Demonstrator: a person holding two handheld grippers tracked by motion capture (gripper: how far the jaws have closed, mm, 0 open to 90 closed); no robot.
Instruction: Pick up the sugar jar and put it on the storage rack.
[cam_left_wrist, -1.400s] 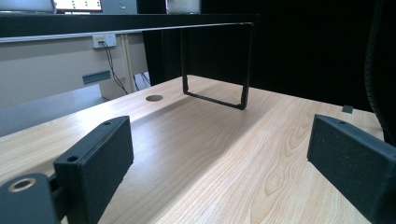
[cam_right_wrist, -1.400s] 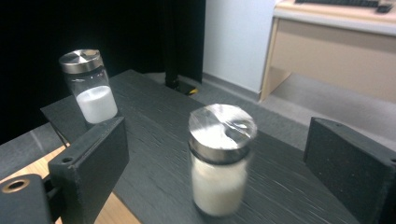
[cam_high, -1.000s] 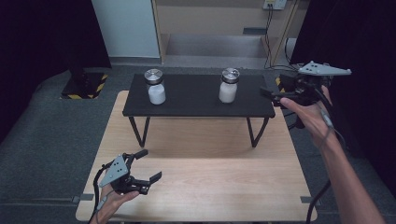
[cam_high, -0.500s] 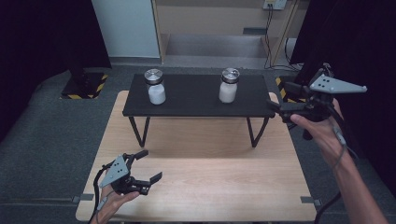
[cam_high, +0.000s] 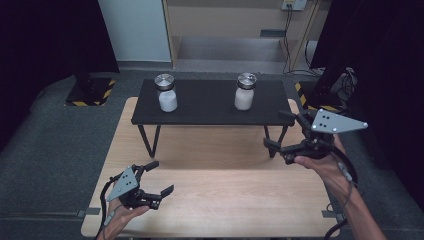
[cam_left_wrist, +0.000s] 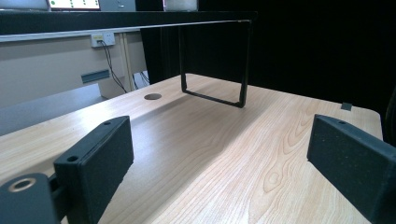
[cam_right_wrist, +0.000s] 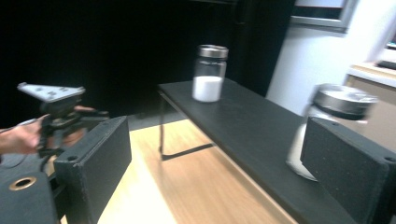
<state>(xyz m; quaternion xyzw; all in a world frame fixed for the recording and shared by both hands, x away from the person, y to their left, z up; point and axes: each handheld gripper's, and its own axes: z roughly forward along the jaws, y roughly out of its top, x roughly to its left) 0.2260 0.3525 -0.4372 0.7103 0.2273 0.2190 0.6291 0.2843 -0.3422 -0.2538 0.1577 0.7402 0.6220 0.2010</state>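
The right gripper (cam_high: 283, 131), jaws wide and empty after just closing slightly, hangs near the right jar (cam_high: 244, 91) on the black shelf (cam_high: 210, 107). Approach level and centre it. The left gripper (cam_high: 156, 177) rests wide near the desk (cam_high: 225, 200) edge.

Two upright lidded jars (cam_high: 244, 92) (cam_high: 166, 93) of white powder stand well apart.

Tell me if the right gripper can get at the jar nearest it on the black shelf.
Probably yes. The right gripper is open, level with the shelf's end, and nothing stands between it and the near jar. The other jar sits far off.
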